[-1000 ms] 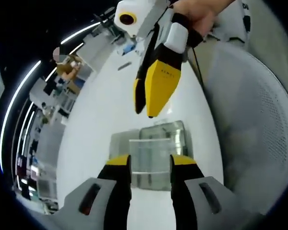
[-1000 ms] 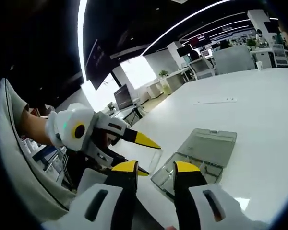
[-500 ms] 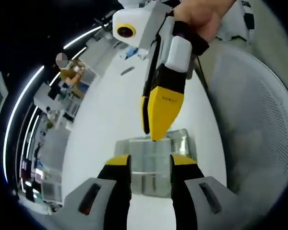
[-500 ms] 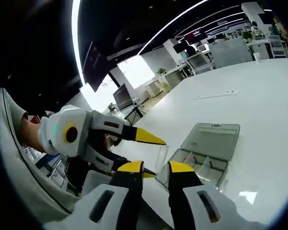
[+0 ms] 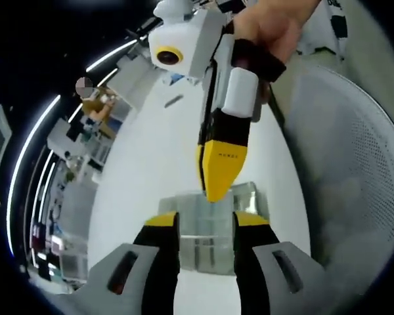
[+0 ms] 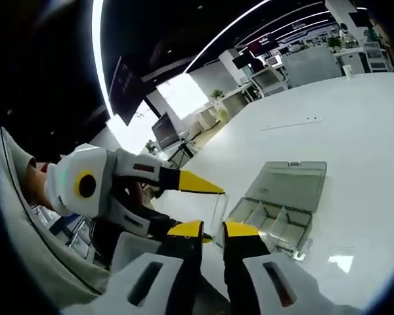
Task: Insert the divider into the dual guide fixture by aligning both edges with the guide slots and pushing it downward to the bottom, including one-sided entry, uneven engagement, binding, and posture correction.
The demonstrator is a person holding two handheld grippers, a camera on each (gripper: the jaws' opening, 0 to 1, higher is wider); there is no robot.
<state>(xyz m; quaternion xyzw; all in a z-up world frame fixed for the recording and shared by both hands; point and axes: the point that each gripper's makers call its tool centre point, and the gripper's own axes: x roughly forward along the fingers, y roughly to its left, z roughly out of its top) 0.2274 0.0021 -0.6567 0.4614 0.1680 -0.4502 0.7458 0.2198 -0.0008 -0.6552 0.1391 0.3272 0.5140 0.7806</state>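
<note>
Divider (image 6: 218,209) between left tongs (image 5: 205,221), right tongs (image 6: 213,230) pinching edge.

Quick headcount. Two grippers: the left gripper (image 5: 200,220) and the right gripper (image 6: 213,230), each with two yellow-tipped fingers (image 5: 161,221), so four fingers total. Two hands on them, one hand (image 5: 270,25) in the left gripper view and another hand (image 6: 34,178) in the right gripper view. One see-through divider (image 6: 218,209). One clear box (image 6: 266,233) with one hinged lid (image 6: 294,180); it's split into several compartments, but the exact number is hard to make out. One white counter (image 6: 354,131), with one thin strip (image 6: 289,123) lying on it. One white mesh chair back (image 5: 354,164).
</note>
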